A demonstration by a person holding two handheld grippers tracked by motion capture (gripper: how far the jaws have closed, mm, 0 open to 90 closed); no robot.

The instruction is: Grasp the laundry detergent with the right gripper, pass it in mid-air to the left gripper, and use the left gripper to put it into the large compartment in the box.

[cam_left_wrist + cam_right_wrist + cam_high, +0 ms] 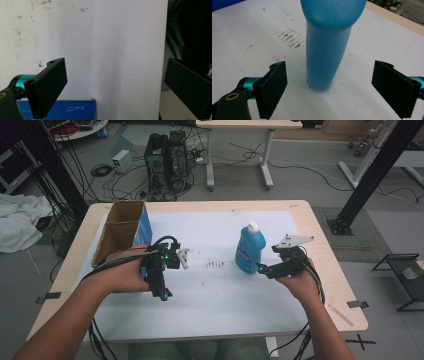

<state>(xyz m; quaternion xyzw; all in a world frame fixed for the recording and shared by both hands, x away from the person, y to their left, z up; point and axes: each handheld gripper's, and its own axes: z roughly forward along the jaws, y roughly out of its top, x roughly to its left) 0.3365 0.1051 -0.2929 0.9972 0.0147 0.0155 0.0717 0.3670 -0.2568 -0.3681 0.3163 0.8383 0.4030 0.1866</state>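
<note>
A blue plastic bottle [248, 249] with a white cap stands upright on the white sheet [215, 290], right of centre. My right gripper [262, 268] is open just in front of the bottle's base, pointing at it. In the right gripper view the bottle [325, 52] rises a little beyond the wide-spread jaws of the right gripper [337, 86], not touching either. My left gripper [163, 294] is open at the left, near an open cardboard box [122, 231] with a blue side. In the left gripper view the left gripper [117, 87] holds nothing over the white sheet, and the blue box [67, 110] lies below.
The sheet covers most of a light wooden table [325, 250]. Dark smudges [215, 264] mark the sheet between the two grippers. Beyond the table, on the floor, are a computer tower [167, 160], cables, another desk and black frame posts.
</note>
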